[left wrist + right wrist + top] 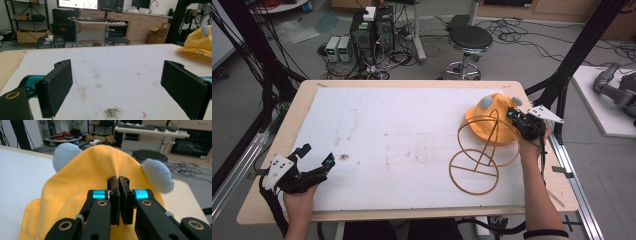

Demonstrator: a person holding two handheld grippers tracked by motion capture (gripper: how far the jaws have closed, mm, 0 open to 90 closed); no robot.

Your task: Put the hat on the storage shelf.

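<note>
Box (160, 32) lettered "SF", right claw (119, 182) pinching yellow hat (82, 185), left claw (120, 87) wide over mat (115, 65)

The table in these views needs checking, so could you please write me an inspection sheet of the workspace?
Surface: white mat on a wooden table, with dark smudges.
Job's things: yellow hat with pale blue ears; wire hat stand beside it.
Clutter: nothing seen.
Grippers: left hand-held gripper open, low over the mat; right hand-held gripper pinching the hat's fabric.
Cables: a cable trails from each gripper; many lie on the floor.
Surroundings: black stool, computer boxes, desks, monitors.
</note>
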